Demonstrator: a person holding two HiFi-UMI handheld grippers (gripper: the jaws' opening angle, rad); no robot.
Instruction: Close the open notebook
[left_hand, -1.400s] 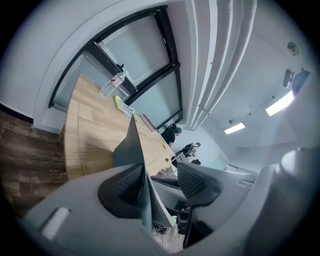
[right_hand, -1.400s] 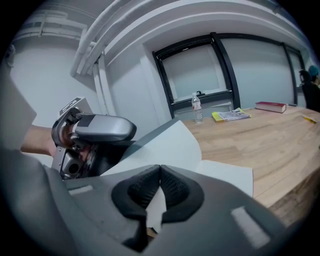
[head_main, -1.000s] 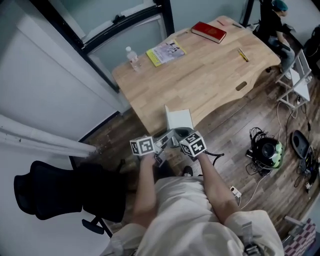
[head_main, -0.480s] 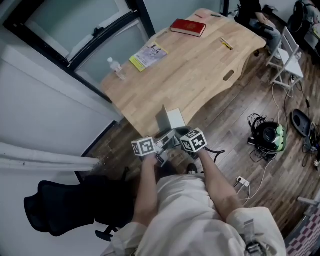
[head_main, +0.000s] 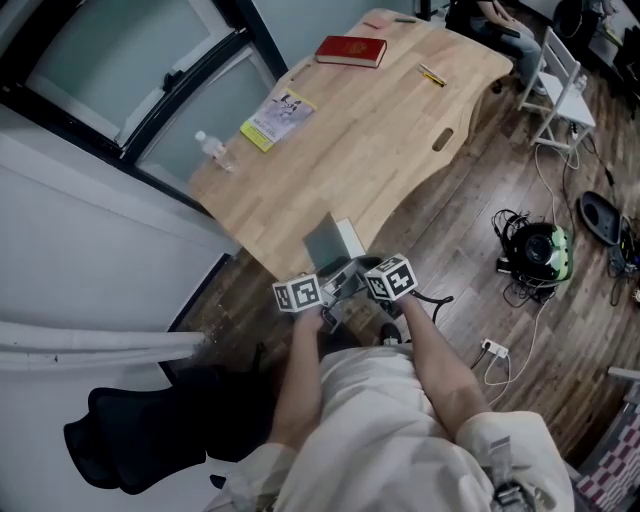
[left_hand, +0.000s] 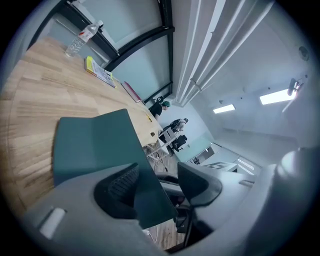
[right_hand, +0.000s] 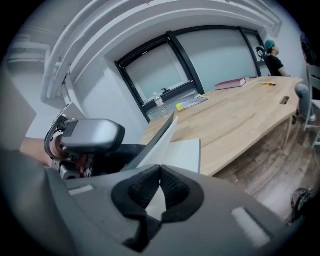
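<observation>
Left claw (left_hand: 161, 181) agape, notebook cover (left_hand: 95, 145) against pad; right claw (right_hand: 160, 176) pinching page (right_hand: 160, 145).

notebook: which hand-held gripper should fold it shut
Probably left: the raised teal cover stands between the left hand-held gripper's open jaws; the right hand-held gripper is shut on a white page.

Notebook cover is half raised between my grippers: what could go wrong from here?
1. The notebook sits at the table's near edge, so a hard push could slide it off.
2. The left gripper's jaws stand apart around the green cover. Only the right gripper has a hold, and it appears shut on a white page. That page may crease or slip.
</observation>
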